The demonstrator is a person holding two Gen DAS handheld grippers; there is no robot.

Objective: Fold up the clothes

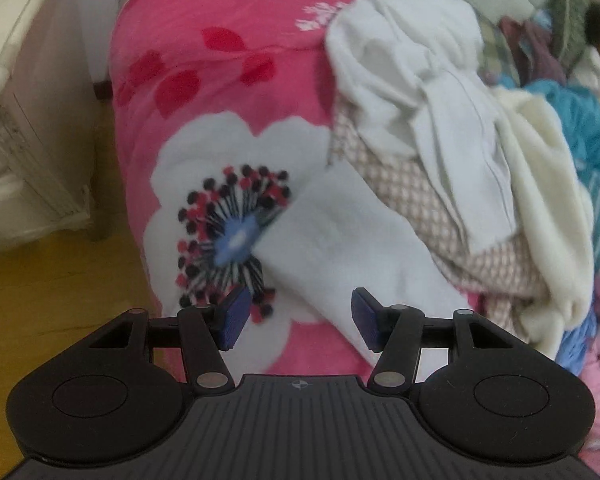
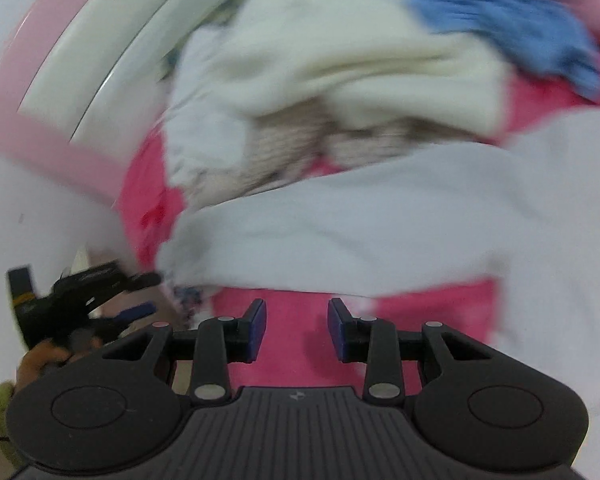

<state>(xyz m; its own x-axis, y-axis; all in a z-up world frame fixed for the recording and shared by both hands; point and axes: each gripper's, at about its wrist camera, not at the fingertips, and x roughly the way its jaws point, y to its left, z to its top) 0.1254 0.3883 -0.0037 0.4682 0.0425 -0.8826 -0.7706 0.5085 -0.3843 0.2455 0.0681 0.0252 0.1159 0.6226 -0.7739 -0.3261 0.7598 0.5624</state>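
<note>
While the left gripper (image 1: pixel 296 314) hangs over the bed's pink flowered blanket (image 1: pixel 220 72), its jaws are seen open and empty. Just beyond them a folded white cloth (image 1: pixel 340 236) lies flat, its long axis running from near right to far left. It is judged soft, light and limp, best pinched at a corner or hem. Far right, a heap of unfolded clothes (image 1: pixel 440 120) is piled.

In the blurred right wrist view, the right gripper (image 2: pixel 297 330) is shown with jaws apart, holding nothing, above the blanket; the white cloth (image 2: pixel 360 220) spreads crosswise just beyond.
</note>
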